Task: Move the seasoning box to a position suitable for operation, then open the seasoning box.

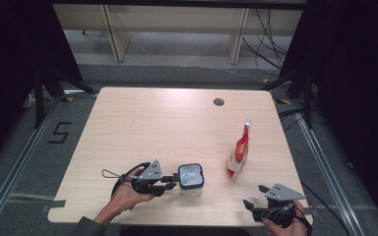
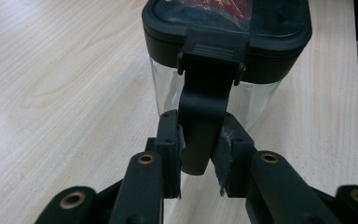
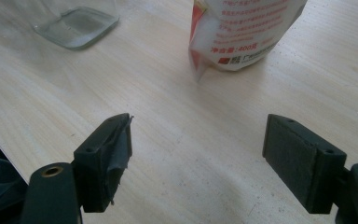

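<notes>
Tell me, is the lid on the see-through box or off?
On. The black lid sits flat on the clear box, and the left claw pinches the latch flap hanging down its side.

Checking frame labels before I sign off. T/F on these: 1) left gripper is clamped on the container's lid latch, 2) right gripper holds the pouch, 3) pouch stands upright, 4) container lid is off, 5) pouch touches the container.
1. The left gripper is clamped on the latch of the clear container. True: the pads press the black flap from both sides.
2. The right gripper holds the red and white pouch. False: its jaws stand wide apart over bare table, short of the pouch.
3. The pouch stands upright. True.
4. The container's lid is off. False: the black lid sits on top.
5. The pouch touches the container. False: bare table lies between them.
</notes>
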The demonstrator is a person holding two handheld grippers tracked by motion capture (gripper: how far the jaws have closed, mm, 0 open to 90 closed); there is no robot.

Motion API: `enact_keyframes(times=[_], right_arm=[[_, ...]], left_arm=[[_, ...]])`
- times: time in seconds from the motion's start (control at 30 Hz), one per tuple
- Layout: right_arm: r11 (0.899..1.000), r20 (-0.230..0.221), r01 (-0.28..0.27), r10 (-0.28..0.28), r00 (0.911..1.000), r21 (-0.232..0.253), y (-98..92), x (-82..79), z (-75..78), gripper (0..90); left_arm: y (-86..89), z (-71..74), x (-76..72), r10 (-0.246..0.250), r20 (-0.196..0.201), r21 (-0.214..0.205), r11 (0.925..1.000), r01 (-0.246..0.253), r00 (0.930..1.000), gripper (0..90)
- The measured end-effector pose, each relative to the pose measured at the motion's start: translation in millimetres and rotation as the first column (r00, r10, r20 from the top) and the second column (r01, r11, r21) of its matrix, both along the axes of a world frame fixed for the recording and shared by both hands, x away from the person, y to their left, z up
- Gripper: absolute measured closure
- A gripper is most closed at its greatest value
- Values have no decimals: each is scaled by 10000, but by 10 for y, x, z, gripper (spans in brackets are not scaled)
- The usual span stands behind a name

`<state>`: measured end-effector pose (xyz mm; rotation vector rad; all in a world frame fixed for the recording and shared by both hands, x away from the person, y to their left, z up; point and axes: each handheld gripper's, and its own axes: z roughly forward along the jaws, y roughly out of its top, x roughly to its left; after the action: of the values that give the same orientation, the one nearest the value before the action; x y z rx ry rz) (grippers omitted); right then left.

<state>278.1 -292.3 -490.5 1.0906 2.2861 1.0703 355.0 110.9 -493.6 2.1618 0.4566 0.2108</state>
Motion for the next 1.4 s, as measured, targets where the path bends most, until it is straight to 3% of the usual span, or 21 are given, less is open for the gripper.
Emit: enact_keyframes(times=[0.03, 0.1, 0.2, 0.27, 0.43, 0.5, 0.57, 0.63, 0.67, 0.7, 0.73, 0.8, 0.83, 0.93, 0.97, 1.0, 1.07, 1.27, 1.33, 1.37, 1.4], right_arm=[[10000, -13, -4, 4, 10000, -3, 1, 0, 0, 249], [9998, 99, -153, 153, 9998, -89, -4, 12, -1, 249], [9999, -110, -151, 152, 9998, 50, 7, 5, -2, 250], [9999, 34, -131, 131, 9999, -13, 4, 9, -2, 250], [9998, 54, -192, 192, 9998, -26, 8, 11, -5, 250], [10000, -92, -21, 21, 10000, 24, 19, -4, -2, 250], [9999, 68, -162, 162, 9998, -55, 12, 9, -2, 252], [9998, 30, -202, 202, 9998, -14, 16, 11, -6, 252], [9997, 46, -183, 183, 9998, -130, 13, 8, -1, 252], [9997, 46, -183, 183, 9998, -130, 13, 8, -1, 252], [9997, 55, -185, 186, 9998, -130, 13, 7, 1, 253], [9997, 49, -188, 189, 9998, -139, 13, 7, 1, 253], [9997, 45, -188, 188, 9998, -137, 13, 7, 0, 253], [9998, 81, -162, 163, 9998, -84, 16, 2, 3, 254], [9998, 81, -162, 163, 9998, -84, 16, 2, 3, 254], [10000, -51, -64, 64, 10000, 3, 28, -15, 5, 254], [9999, -27, -101, 101, 9999, 10, 27, -12, 4, 254], [9999, -10, -148, 148, 9999, 51, 26, -10, 3, 254], [9998, 58, -176, 176, 9998, 20, 21, -2, 3, 254], [9998, -100, -88, 90, 9999, 172, 38, -15, 6, 251], [9997, -23, -180, 181, 9998, 186, 37, -9, 6, 248]], left_arm=[[0, 4, 5, -76, 172, 124, 9999, 74, 9998, 725], [-14, -2, -1, -94, -13, 7, 10000, 94, 10000, 725], [-33, -4, 8, -24, 124, 0, 10000, 24, 9999, 726], [-34, -1, 17, -106, 94, 36, 9999, 106, 9999, 726], [-38, -14, 50, 69, 159, -73, 9999, -68, 9998, 729], [-33, -3, 62, 5, 349, 119, 9999, -9, 9994, 729], [-46, -12, 63, 188, 301, 42, 9998, -189, 9994, 730], [-61, -11, 116, -26, 723, 71, 10000, 21, 9974, 732], [-81, -26, 93, 362, 468, -220, 9991, -352, 9982, 733], [-81, -26, 93, 362, 468, -220, 9991, -352, 9982, 734], [-72, -13, 116, 276, 576, 102, 9996, -282, 9980, 734], [-71, -18, 106, 561, 420, 45, 9984, -564, 9975, 730], [-88, -31, 96, 842, 266, -231, 9962, -836, 9961, 730], [-89, -30, 83, 665, 179, -63, 9978, -664, 9976, 595], [-83, -22, 82, 537, 359, 90, 9985, -540, 9979, 595], [-79, -12, 75, 440, 428, 14, 9990, -441, 9981, 526], [-68, 1, 66, 480, 489, -183, 9987, -471, 9977, 489], [16, 35, 83, 706, 381, -221, 9973, -698, 9968, 394], [43, 46, 104, 461, 532, -145, 9989, -454, 9975, 389], [54, 45, 54, 978, 132, -367, 9946, -972, 9951, 385], [80, 66, 42, 1106, 141, -404, 9931, -1099, 9938, 382]])
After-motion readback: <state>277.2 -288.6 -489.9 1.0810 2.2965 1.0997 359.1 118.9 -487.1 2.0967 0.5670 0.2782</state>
